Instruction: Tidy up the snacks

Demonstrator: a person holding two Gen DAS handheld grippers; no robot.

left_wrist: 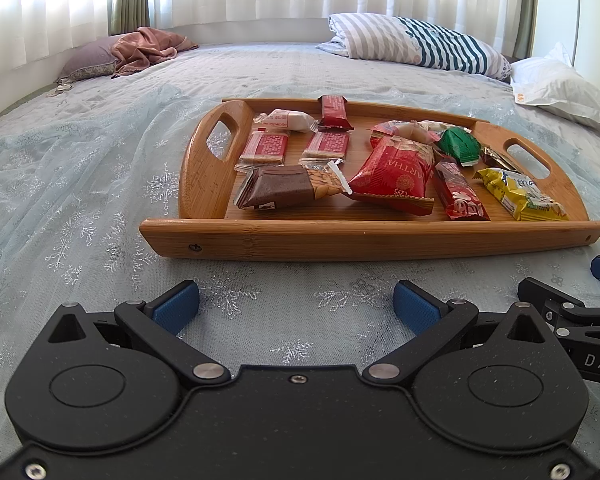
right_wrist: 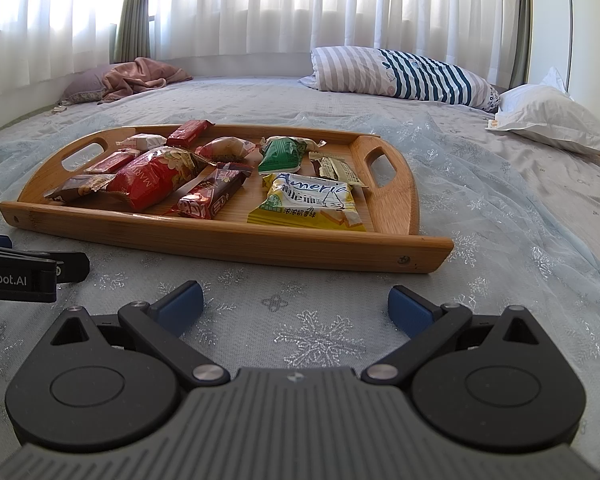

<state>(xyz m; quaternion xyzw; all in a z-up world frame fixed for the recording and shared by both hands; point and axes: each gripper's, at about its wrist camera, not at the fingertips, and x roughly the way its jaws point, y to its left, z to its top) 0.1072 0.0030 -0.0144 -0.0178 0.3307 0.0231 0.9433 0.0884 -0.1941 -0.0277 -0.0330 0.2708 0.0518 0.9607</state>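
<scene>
A wooden tray [left_wrist: 340, 240] with two handles lies on the bed and holds several wrapped snacks. Among them are a big red bag [left_wrist: 396, 176], a brown nut bar [left_wrist: 284, 190], a yellow pack [left_wrist: 520, 196], a green pack [left_wrist: 458, 146] and small red bars [left_wrist: 264, 148]. The tray also shows in the right wrist view [right_wrist: 228, 240], with the yellow pack [right_wrist: 308, 204] and red bag [right_wrist: 152, 180]. My left gripper [left_wrist: 296, 304] is open and empty, on the bedspread in front of the tray. My right gripper [right_wrist: 296, 304] is open and empty, beside it to the right.
The bed has a pale blue snowflake spread [left_wrist: 80, 200]. A striped pillow [left_wrist: 420, 42] and a white pillow [left_wrist: 560, 84] lie at the far right. A pink cloth on a purple pillow [left_wrist: 140, 50] lies at the far left. Curtains hang behind.
</scene>
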